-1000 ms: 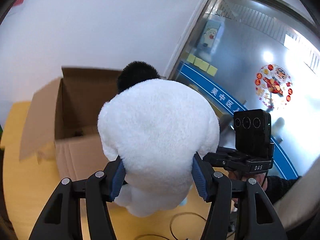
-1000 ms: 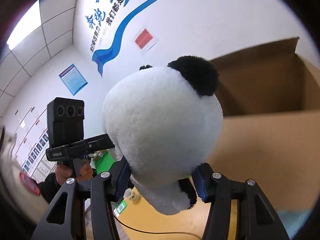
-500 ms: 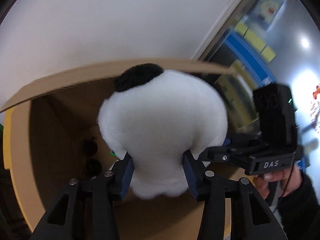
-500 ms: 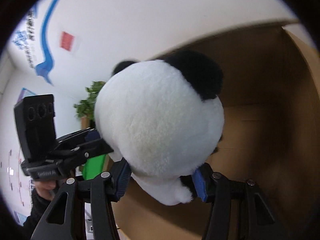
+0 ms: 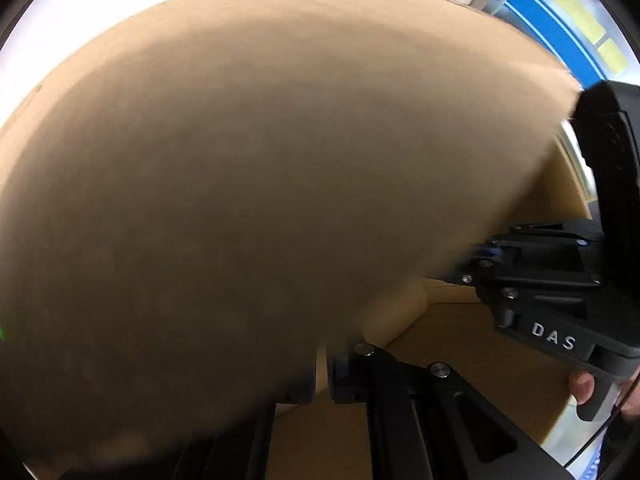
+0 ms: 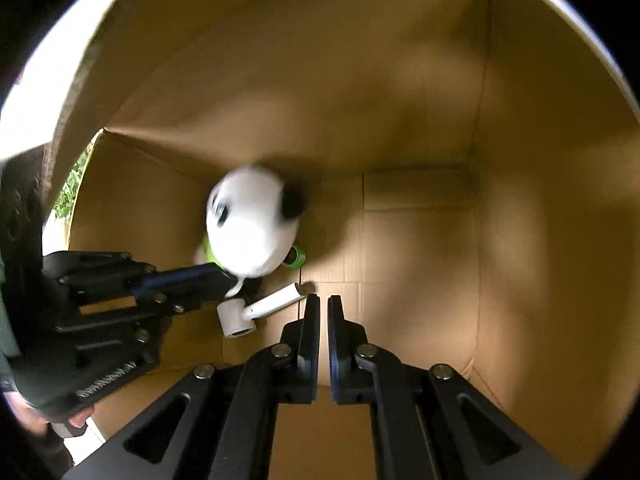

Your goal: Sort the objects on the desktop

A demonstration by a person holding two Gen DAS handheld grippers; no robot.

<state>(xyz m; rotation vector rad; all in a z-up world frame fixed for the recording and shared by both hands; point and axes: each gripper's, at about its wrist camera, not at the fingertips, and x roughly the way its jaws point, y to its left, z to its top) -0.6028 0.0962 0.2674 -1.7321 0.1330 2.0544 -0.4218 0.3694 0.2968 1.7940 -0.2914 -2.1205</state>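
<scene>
The white and black panda plush (image 6: 252,224) is blurred, low inside the open cardboard box (image 6: 420,80), free of both grippers. My right gripper (image 6: 323,304) is shut and empty, pointing down into the box. My left gripper (image 6: 224,278) shows at the left of the right wrist view, its tip close beside the plush. In the left wrist view a cardboard flap (image 5: 240,160) fills most of the frame and hides part of my left gripper (image 5: 320,372), whose fingers stand close together. The right gripper's body (image 5: 552,292) shows at the right there.
On the box floor lie a white cylinder (image 6: 236,318), a white tube (image 6: 276,302) and a green object (image 6: 297,257) under the plush. The box walls (image 6: 540,240) stand close on all sides. A green plant (image 6: 72,188) shows outside at the left.
Both grippers held the plush between them above the box, then moved into it. Now the plush is released and lower in the box, and both grippers have closed empty.
</scene>
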